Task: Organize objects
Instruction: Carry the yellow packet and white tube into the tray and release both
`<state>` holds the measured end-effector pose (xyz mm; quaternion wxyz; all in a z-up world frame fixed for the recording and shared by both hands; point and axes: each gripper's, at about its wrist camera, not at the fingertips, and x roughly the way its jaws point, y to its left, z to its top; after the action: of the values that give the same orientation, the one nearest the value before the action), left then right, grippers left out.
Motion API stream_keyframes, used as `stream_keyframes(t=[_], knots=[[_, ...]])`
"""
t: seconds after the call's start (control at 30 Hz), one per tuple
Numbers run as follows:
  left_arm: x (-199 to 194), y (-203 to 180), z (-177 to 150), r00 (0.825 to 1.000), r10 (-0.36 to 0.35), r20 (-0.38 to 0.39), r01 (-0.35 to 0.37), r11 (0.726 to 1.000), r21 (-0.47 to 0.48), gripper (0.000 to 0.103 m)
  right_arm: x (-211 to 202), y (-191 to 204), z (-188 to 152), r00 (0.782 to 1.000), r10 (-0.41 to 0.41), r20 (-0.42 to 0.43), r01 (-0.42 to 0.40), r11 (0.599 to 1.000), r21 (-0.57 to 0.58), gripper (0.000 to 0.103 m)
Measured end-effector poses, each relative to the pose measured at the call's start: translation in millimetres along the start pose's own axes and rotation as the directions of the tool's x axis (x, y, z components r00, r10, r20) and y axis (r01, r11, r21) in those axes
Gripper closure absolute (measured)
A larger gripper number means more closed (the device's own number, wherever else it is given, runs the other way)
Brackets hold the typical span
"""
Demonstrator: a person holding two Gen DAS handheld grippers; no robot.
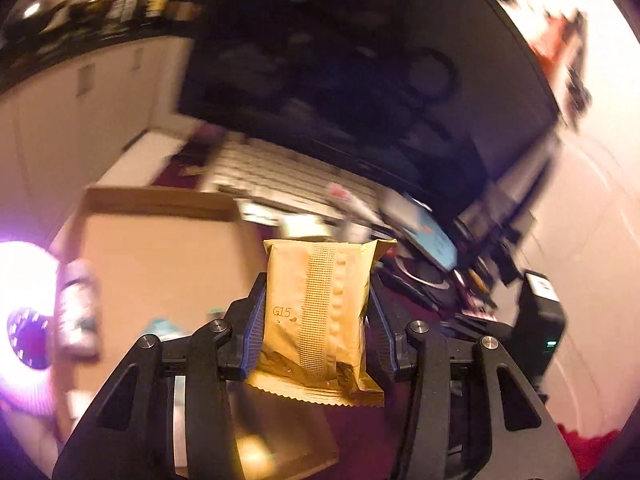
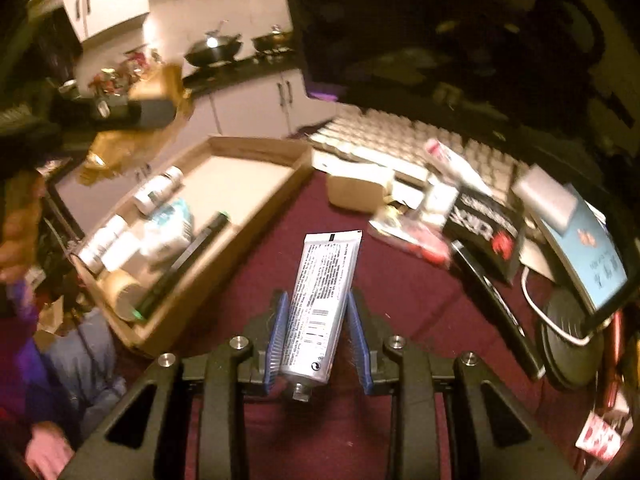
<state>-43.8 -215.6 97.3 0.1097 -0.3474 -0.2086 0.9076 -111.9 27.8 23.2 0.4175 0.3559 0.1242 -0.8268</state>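
In the left wrist view my left gripper is shut on a gold foil packet stamped G15, held upright above the dark red table beside a cardboard tray. In the right wrist view my right gripper is shut on a silver tube with printed text, its cap end toward the camera, over the red tabletop. The same view shows the left gripper with the gold packet blurred at upper left, above the cardboard tray. That tray holds white bottles, a tape roll and a black marker.
A white keyboard lies under a dark monitor. Right of it sit a small cardboard box, packets, a black box, a tablet and cables. A kitchen counter with pans is behind. A person's hand shows at lower left.
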Motion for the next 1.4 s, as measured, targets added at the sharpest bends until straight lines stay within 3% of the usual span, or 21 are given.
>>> stream_keyframes(t=[0.13, 0.53, 0.7, 1.0, 1.1, 1.33, 1.4], knots=[[-15.0, 29.2, -4.6, 0.998, 0.054, 0.019, -0.053, 0.997, -0.054, 0.057, 5.8, 6.2, 8.1, 0.999, 0.046, -0.011, -0.046, 0.999, 0.009, 0.073], [-10.7, 47.1, -16.7, 0.985, 0.171, -0.012, -0.171, 0.985, -0.033, 0.057, 16.6, 58.9, 22.7, 0.988, 0.153, -0.027, -0.154, 0.988, -0.022, 0.073], [-9.0, 61.0, -16.5, 0.978, 0.207, -0.029, -0.209, 0.976, -0.066, 0.057, 23.6, 83.1, 20.7, 0.98, 0.192, -0.058, -0.195, 0.98, -0.04, 0.073], [26.6, 87.0, -15.8, 0.93, 0.36, -0.08, -0.364, 0.929, -0.058, 0.057, 47.2, 96.0, 18.2, 0.978, 0.196, -0.076, -0.194, 0.981, 0.025, 0.073], [28.7, 92.2, -25.1, 0.926, 0.363, -0.103, -0.37, 0.927, -0.064, 0.057, 56.0, 96.5, 14.0, 0.98, 0.177, -0.091, -0.175, 0.984, 0.032, 0.073], [32.4, 79.6, -50.2, 0.881, 0.442, -0.171, -0.45, 0.893, -0.012, 0.057, 55.1, 99.4, 2.7, 0.978, 0.182, -0.105, -0.18, 0.983, 0.027, 0.073], [31.1, 79.1, -53.2, 0.877, 0.445, -0.179, -0.456, 0.89, -0.021, 0.057, 51.7, 100.8, 0.1, 0.98, 0.172, -0.099, -0.171, 0.985, 0.02, 0.073]])
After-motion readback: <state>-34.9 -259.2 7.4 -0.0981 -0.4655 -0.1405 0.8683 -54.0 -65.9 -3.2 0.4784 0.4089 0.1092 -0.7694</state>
